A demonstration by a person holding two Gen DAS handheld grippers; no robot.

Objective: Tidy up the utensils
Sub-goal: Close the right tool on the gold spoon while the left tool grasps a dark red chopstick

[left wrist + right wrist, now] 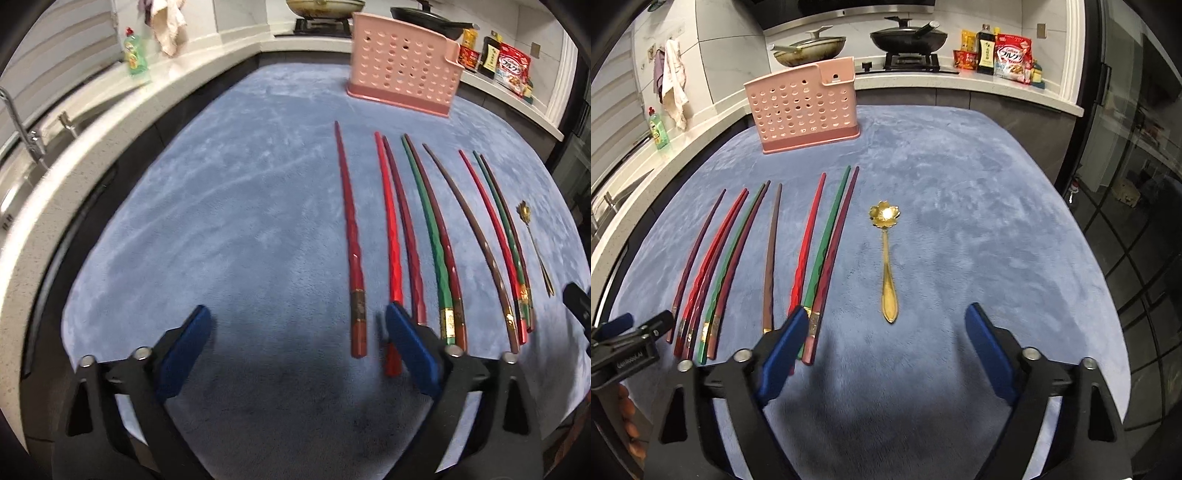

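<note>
Chopsticks [768, 258] and spoon [886, 258]: light, stiff, slick, flat on cloth; pinch near butt ends. Left gripper [297, 345] and right gripper [886, 338]: fingers wide, empty.

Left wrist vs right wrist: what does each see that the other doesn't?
Left wrist only: the sink faucet at the left edge.
Right wrist only: the glass door at right, and the left gripper seen from the side.
Both: the chopsticks in a row on the blue mat, the gold spoon, the pink holder, the green soap bottle, the stove pans.
</note>
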